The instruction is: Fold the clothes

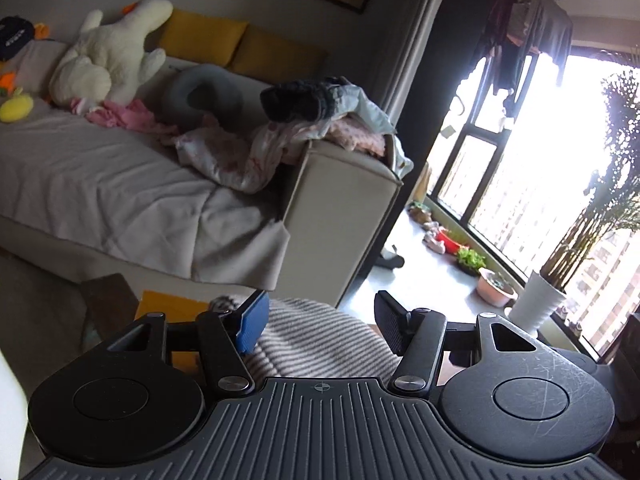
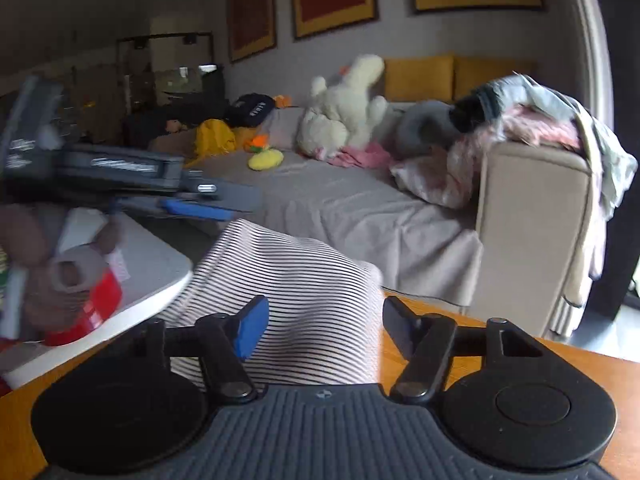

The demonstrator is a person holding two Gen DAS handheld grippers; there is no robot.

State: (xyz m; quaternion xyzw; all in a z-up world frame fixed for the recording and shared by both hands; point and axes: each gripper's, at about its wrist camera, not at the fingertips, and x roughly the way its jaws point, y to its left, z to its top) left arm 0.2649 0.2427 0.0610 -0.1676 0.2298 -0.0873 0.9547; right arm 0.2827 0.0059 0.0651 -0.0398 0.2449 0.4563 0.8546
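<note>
A black-and-white striped garment (image 2: 296, 292) lies bunched on the wooden table (image 2: 520, 344), raised in a hump. My right gripper (image 2: 320, 328) is open, its jaws apart on either side of the striped cloth, just above it. My left gripper (image 1: 320, 320) is open too, with the same striped garment (image 1: 320, 340) below and between its jaws. The left gripper also shows in the right wrist view (image 2: 208, 208), blurred, at the garment's far left corner. Whether either gripper touches the cloth is unclear.
A grey-covered sofa (image 1: 100, 184) holds a white plush toy (image 1: 112, 56), yellow cushions and a pile of clothes (image 1: 320, 120) on its armrest. A white tray with tape rolls (image 2: 84, 292) sits at the table's left. Potted plants (image 1: 536, 304) line the window.
</note>
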